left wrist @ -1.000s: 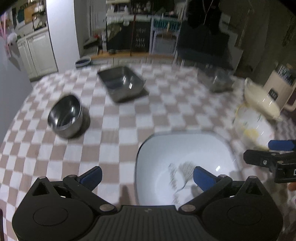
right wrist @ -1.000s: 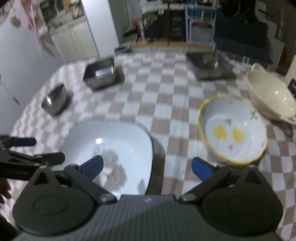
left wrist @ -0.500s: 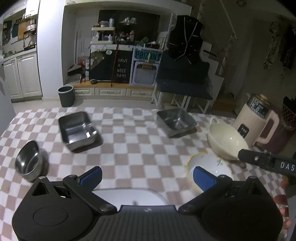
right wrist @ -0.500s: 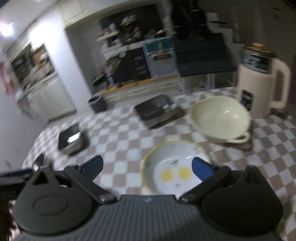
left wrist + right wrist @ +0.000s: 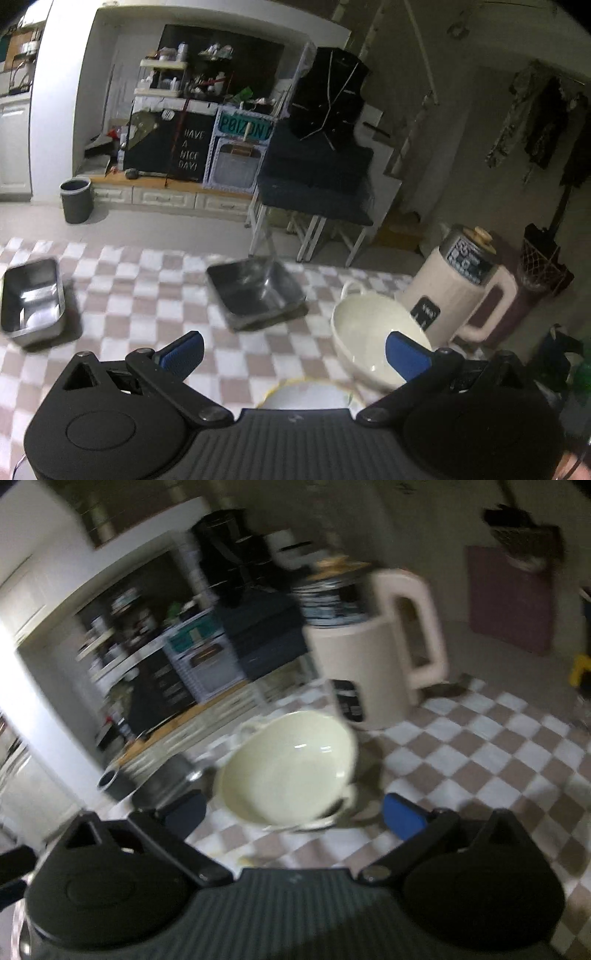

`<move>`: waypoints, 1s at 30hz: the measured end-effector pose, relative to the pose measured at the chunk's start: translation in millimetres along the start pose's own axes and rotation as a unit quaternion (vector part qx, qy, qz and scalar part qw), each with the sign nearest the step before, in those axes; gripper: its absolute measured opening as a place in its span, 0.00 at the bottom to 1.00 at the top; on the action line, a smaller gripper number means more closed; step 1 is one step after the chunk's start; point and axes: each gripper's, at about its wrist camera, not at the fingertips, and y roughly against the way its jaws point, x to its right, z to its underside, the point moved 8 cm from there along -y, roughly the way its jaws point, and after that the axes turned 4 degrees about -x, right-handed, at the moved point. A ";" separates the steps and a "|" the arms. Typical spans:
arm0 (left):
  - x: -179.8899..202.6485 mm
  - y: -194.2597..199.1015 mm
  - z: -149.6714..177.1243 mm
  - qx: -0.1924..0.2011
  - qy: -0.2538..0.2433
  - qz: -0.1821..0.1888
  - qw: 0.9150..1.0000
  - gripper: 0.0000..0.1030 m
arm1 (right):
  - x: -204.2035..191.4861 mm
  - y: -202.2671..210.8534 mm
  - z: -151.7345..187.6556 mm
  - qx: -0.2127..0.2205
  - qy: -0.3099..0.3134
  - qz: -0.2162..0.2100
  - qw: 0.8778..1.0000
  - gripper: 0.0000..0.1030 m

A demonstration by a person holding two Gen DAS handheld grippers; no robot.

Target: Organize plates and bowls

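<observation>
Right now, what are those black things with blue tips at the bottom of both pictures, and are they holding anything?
Those are two hand-held grippers, tools a person squeezes, one in each hand. Each carries a camera looking forward along its two fingers, so each picture is what one tool sees. The left hand-held gripper is open and holds nothing. The right hand-held gripper is open and empty too, and its picture is blurry. On the checkered tablecloth sit a cream bowl, two metal pans, and a bowl with a yellow rim peeking out near the left tool. A cream jug stands behind the cream bowl.
</observation>
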 end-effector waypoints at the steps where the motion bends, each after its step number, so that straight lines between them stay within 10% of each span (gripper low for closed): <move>1: 4.0 -7.3 -4.8 0.005 -0.008 0.000 1.000 1.00 | 5.0 -5.8 2.0 -0.004 -0.022 0.002 1.000 1.00; 11: 33.3 -80.7 -24.0 0.001 -0.079 0.004 0.997 1.00 | 31.4 -70.9 30.8 -0.065 -0.252 -0.030 0.965 0.91; 20: 40.7 -125.7 -6.3 -0.029 -0.046 0.022 0.998 0.98 | 26.9 -90.0 24.5 -0.073 -0.210 -0.004 0.975 0.25; 30: 45.8 -134.0 -3.1 -0.038 -0.019 0.022 0.999 0.91 | 36.4 -78.7 20.9 -0.102 -0.215 -0.026 0.971 0.22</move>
